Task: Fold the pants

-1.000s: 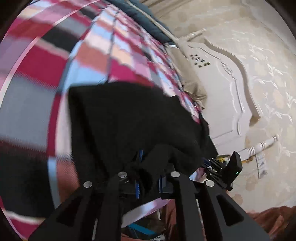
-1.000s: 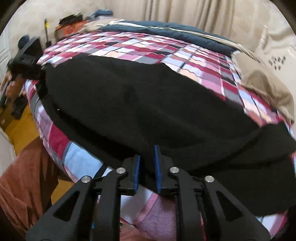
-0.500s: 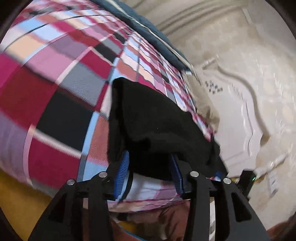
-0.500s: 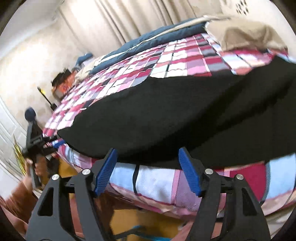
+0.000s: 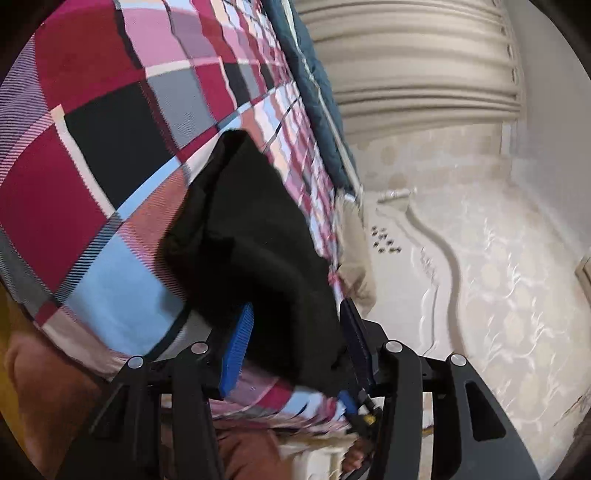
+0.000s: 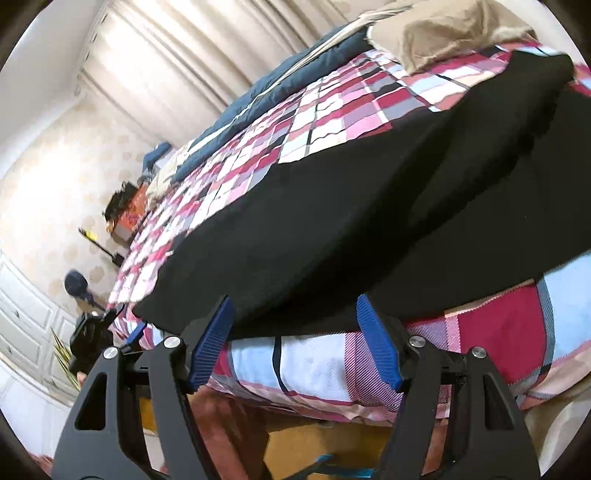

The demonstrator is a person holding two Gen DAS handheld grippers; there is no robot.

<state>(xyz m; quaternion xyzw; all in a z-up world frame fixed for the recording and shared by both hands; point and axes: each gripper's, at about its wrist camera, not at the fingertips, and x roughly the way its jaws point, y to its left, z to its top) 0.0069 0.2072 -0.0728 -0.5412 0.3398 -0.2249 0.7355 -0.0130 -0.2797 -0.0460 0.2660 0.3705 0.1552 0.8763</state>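
Observation:
Black pants (image 6: 369, 206) lie stretched along the near edge of the plaid bed. In the left wrist view one end of the pants (image 5: 251, 236) lies bunched between the blue pads of my left gripper (image 5: 295, 339), whose jaws stand wide open. In the right wrist view my right gripper (image 6: 295, 328) is open too, its blue pads either side of the pants' near edge and just below it, not pinching. The left gripper also shows small at the far left of the right wrist view (image 6: 92, 332).
The plaid bedspread (image 6: 321, 110) covers the bed, with a dark blue quilt (image 6: 258, 96) along the far side and a beige pillow (image 6: 443, 33) at the head. A white headboard (image 5: 424, 277) stands right of the left gripper. A rust-coloured cloth (image 5: 48, 406) lies below the bed edge.
Both grippers were shut on the pants a second ago, then opened and let them drop onto the bed. Both have drawn back slightly towards the bed edge.

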